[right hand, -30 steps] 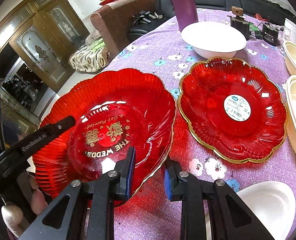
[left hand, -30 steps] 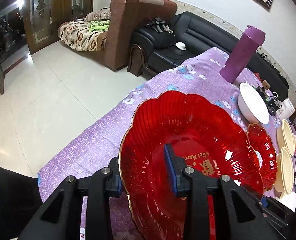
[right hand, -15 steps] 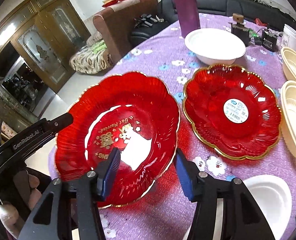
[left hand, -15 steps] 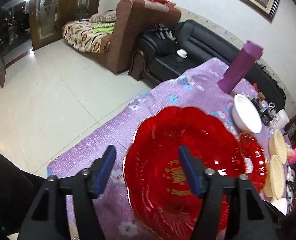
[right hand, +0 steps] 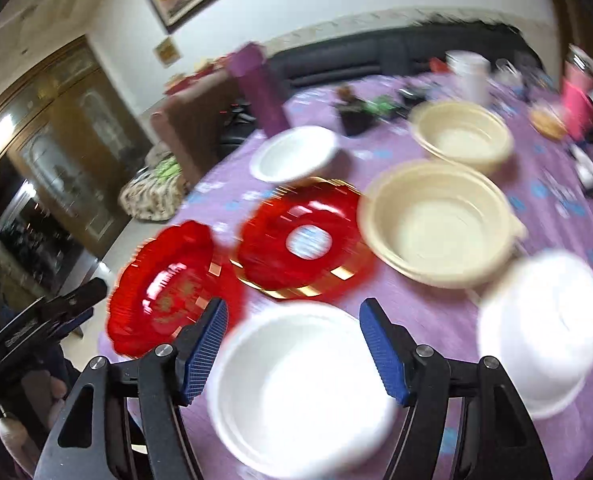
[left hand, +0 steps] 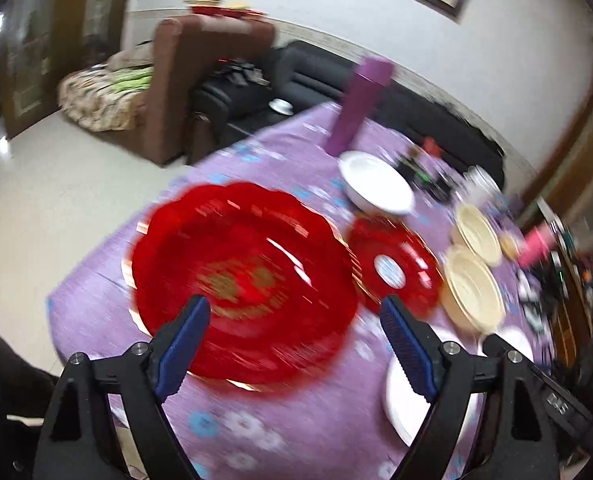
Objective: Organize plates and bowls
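A round table covered in a purple floral tablecloth holds the dishes; both views are motion-blurred. The landmark is the large red scalloped plate with gold lettering, lying flat near the table's edge. Just beside it, toward the table's middle, lies a smaller red gold-rimmed plate with a white sticker at its centre. Beyond that plate sits a white bowl, empty, and behind it stands a tall purple bottle. Past the smaller red plate are two cream bowls, one behind the other, both empty. Nearer the camera, a white bowl sits below the right gripper, whose blue-padded jaws are spread wide and hold nothing; another white bowl sits beside it. The left gripper hangs over the large red plate's near rim, jaws wide apart, gripping nothing. A pink bottle and small clutter stand at the table's far side.
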`<control>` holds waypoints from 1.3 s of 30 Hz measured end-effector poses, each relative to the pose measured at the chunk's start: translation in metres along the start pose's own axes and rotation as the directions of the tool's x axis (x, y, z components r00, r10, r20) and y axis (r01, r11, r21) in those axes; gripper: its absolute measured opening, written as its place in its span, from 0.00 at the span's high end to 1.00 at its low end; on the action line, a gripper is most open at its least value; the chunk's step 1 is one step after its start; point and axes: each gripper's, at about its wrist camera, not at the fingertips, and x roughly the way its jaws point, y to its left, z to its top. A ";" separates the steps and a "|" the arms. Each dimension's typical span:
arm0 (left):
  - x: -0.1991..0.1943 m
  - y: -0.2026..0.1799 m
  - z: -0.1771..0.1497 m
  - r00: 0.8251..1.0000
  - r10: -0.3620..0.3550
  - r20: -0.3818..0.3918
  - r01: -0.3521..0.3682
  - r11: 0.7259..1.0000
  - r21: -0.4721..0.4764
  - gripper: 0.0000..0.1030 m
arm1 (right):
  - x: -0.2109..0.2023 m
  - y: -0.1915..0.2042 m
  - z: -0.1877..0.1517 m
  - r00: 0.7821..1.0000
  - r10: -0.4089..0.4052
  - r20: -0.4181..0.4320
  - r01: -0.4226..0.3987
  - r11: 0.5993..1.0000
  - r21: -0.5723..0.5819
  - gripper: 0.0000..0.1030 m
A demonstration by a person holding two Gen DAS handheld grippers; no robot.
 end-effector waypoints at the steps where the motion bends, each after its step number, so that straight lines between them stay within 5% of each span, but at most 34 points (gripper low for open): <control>1: 0.002 -0.008 -0.004 1.000 -0.010 -0.012 0.010 1.000 0.021 0.16 | -0.001 -0.012 -0.007 1.000 -0.010 -0.014 0.011 1.000 0.019 0.29; 7: 0.028 -0.058 -0.040 0.993 -0.020 -0.120 0.039 0.986 0.165 0.16 | 0.003 -0.041 -0.034 0.997 -0.043 -0.065 0.046 0.998 0.053 0.29; 17: 0.052 -0.081 -0.061 0.980 0.025 -0.198 0.019 0.975 0.220 0.16 | 0.024 -0.047 -0.046 0.992 -0.024 -0.121 0.030 0.998 0.048 0.30; 19: 0.055 -0.084 -0.063 0.978 0.028 -0.207 0.019 0.975 0.223 0.16 | 0.027 -0.049 -0.045 0.992 -0.017 -0.123 0.023 0.998 0.053 0.36; 23: 0.062 -0.088 -0.065 0.973 0.020 -0.231 0.033 0.975 0.222 0.16 | 0.032 -0.053 -0.046 0.990 0.019 -0.139 -0.008 0.997 0.079 0.65; 27: 0.070 -0.091 -0.067 0.965 -0.009 -0.263 0.065 0.977 0.203 0.17 | 0.031 -0.059 -0.047 0.990 0.034 -0.140 -0.021 0.996 0.089 0.74; 30: 0.078 -0.093 -0.070 0.957 -0.023 -0.290 0.080 0.979 0.186 0.33 | 0.029 -0.062 -0.048 0.989 0.046 -0.142 -0.032 0.995 0.096 0.75; 34: 0.087 -0.099 -0.076 0.940 -0.039 -0.339 0.111 0.974 0.196 0.73 | 0.026 -0.064 -0.050 0.988 0.056 -0.142 -0.041 0.994 0.105 0.75; 39: 0.083 -0.103 -0.078 0.943 -0.045 -0.331 0.120 0.970 0.210 0.77 | 0.023 -0.062 -0.051 0.988 0.075 -0.137 -0.061 0.992 0.106 0.75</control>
